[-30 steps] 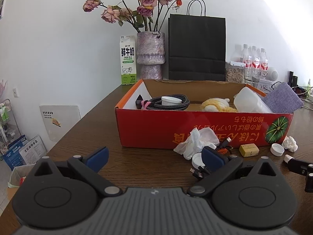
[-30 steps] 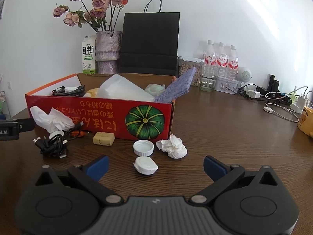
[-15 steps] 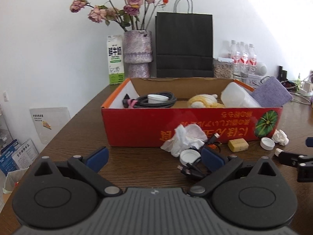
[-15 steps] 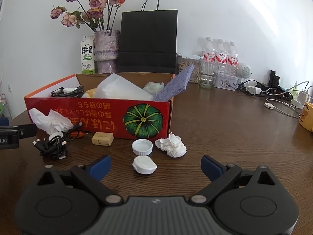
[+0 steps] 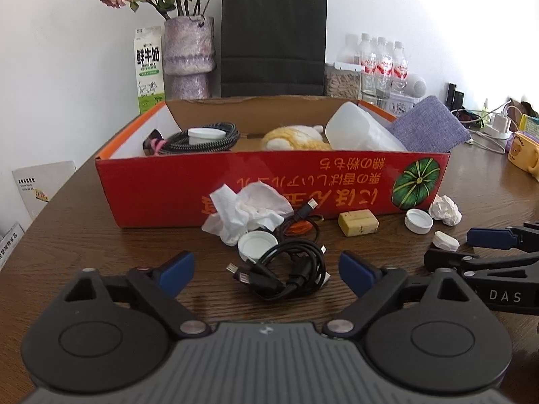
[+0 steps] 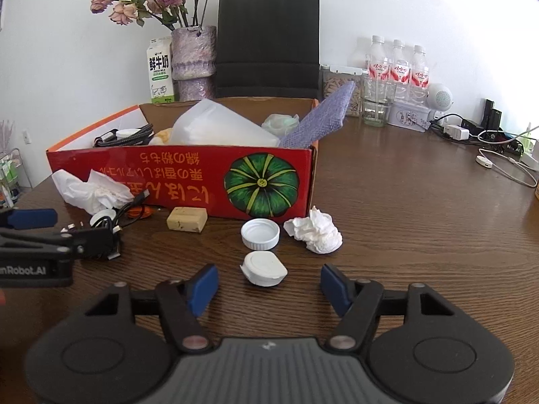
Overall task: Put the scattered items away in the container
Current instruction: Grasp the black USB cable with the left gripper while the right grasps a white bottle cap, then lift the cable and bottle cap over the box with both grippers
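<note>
A: Where was the stuff to tidy?

B: Loose on the bench (image 6: 387,202), in front of the red cardboard box (image 5: 269,188). A black cable bundle (image 5: 289,272) lay nearest the left gripper (image 5: 266,269), w/ a white jar lid (image 5: 256,245) touching it and a crumpled tissue (image 5: 246,210) just behind, against the box wall. A tan block (image 5: 357,223), a white bottle cap (image 6: 260,234), a small tissue wad (image 6: 315,230) and a squashed white cap (image 6: 263,268) sat further to the right.

A: And the jaws?

B: Left jaws were apart, had just been closing a bit, cable bundle between them but pads not touching it. Right gripper (image 6: 267,286) jaws had also been narrowing, still open, the squashed cap between them, untouched as far as I could tell.

A: In the box already?

B: Braided cable coil (image 5: 202,139) w/ a white lid on it, yellow plush toy (image 5: 296,138), translucent plastic container (image 5: 360,131), purple-grey fabric piece (image 5: 427,128).

A: Behind it?

B: Milk carton (image 5: 149,67), vase of dried roses (image 5: 188,54), black paper bag (image 5: 273,37), water bottles (image 6: 399,64).
</note>
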{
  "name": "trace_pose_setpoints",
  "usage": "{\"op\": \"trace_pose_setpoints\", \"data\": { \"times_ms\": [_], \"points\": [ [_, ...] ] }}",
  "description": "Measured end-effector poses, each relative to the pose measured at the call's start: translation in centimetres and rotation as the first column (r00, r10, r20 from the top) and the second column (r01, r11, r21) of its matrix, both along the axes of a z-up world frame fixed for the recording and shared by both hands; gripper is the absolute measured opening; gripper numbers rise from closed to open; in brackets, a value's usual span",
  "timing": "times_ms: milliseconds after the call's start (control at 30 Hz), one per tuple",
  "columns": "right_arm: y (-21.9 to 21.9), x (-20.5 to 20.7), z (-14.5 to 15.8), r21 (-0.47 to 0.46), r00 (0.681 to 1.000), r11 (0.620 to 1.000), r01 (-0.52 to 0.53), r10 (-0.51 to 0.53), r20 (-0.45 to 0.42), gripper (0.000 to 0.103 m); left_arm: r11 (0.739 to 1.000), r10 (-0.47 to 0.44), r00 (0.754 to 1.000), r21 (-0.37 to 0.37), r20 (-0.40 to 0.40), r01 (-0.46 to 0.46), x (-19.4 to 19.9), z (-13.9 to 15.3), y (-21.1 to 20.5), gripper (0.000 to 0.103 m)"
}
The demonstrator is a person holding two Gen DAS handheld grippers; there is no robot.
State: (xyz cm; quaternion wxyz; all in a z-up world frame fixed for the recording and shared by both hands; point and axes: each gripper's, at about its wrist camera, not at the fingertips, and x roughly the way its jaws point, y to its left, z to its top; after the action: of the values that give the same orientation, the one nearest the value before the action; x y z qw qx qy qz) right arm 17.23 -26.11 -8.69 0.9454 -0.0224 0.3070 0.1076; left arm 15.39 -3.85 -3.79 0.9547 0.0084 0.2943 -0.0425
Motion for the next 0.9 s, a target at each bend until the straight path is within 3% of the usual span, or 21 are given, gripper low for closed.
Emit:
{"op": "trace_pose_setpoints", "data": {
  "times_ms": [100, 133, 200, 233, 267, 700, 900],
  "points": [
    [0.1, 0.0, 0.0, 0.002, 1.000, 1.000, -0.003, 0.003, 0.000, 0.064, 1.000, -0.008, 1.000, -0.027, -0.024, 0.008, 0.2, -0.2, 0.1, 0.075],
    [0.1, 0.0, 0.0, 0.002, 1.000, 1.000, -0.005, 0.005, 0.002, 0.061, 0.999, -0.010, 0.999, -0.035, -0.034, 0.008, 0.3, -0.3, 0.2, 0.064],
    [0.1, -0.2, 0.0, 0.002, 1.000, 1.000, -0.007, 0.007, 0.009, 0.048, 0.999, -0.010, 0.999, -0.053, -0.030, 0.009, 0.0, -0.4, 0.4, 0.060],
    [0.1, -0.3, 0.0, 0.004, 1.000, 1.000, -0.007, 0.007, 0.014, 0.030, 0.999, -0.011, 1.000, -0.054, -0.026, 0.010, -0.1, -0.4, 0.4, 0.057],
    [0.1, -0.4, 0.1, 0.007, 1.000, 1.000, -0.009, 0.009, 0.019, 0.027, 0.998, -0.012, 1.000, -0.055, -0.023, 0.011, -0.3, -0.3, 0.3, 0.056],
    [-0.4, -1.8, 1.3, 0.050, 0.997, 0.999, -0.011, 0.007, 0.073, 0.027, 0.996, 0.013, 1.000, -0.089, 0.023, -0.011, -2.5, 0.7, 1.3, 0.053],
    [0.2, -2.3, 2.8, 0.058, 0.992, 0.998, -0.034, 0.026, 0.122, 0.027, 0.993, 0.021, 0.995, -0.119, 0.096, -0.009, -3.5, 2.4, 2.0, 0.052]
  ]
}}
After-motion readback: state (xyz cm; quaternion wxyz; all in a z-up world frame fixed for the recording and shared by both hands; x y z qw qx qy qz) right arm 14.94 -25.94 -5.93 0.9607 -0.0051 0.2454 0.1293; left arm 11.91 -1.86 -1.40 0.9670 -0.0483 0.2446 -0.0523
